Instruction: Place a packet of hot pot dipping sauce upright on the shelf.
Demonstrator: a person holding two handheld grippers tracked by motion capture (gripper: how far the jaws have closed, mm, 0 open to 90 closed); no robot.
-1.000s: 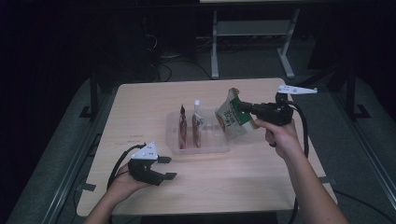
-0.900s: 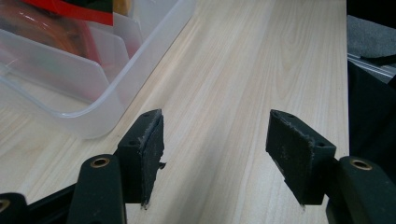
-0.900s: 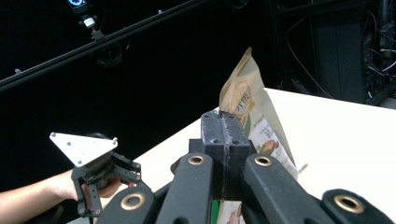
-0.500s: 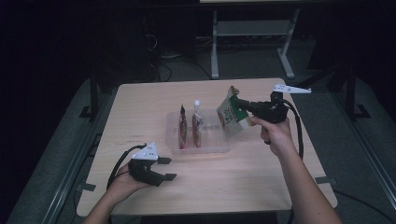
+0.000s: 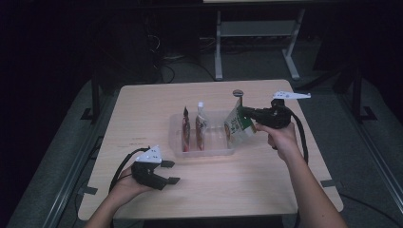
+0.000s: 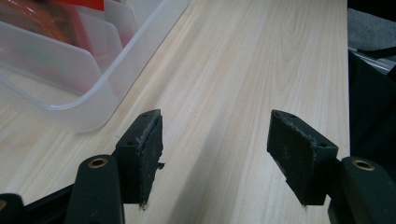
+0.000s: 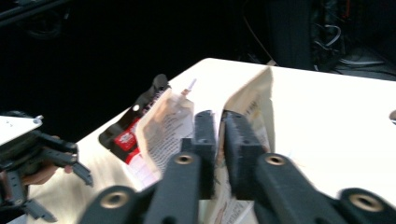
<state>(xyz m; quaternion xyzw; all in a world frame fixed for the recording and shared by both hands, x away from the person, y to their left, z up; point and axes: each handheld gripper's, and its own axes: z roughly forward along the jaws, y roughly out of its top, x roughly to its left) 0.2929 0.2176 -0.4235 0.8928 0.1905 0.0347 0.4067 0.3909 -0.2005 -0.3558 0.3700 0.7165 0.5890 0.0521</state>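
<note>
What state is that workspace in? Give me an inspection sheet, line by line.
Surface: light wooden table, level and dry.
Job's things: clear divided bin with two pouches standing in its left slots. A green pouch hangs tilted over its right end.
Clutter: small round dark thing beyond the bin.
Grippers: left tool low over the near table, open, empty. The right tool jaws have just been opening, with the green pouch's top edge between them.
Cables: one trails from each tool, off the bin.
Surroundings: dark floor, pale metal stand behind.
</note>
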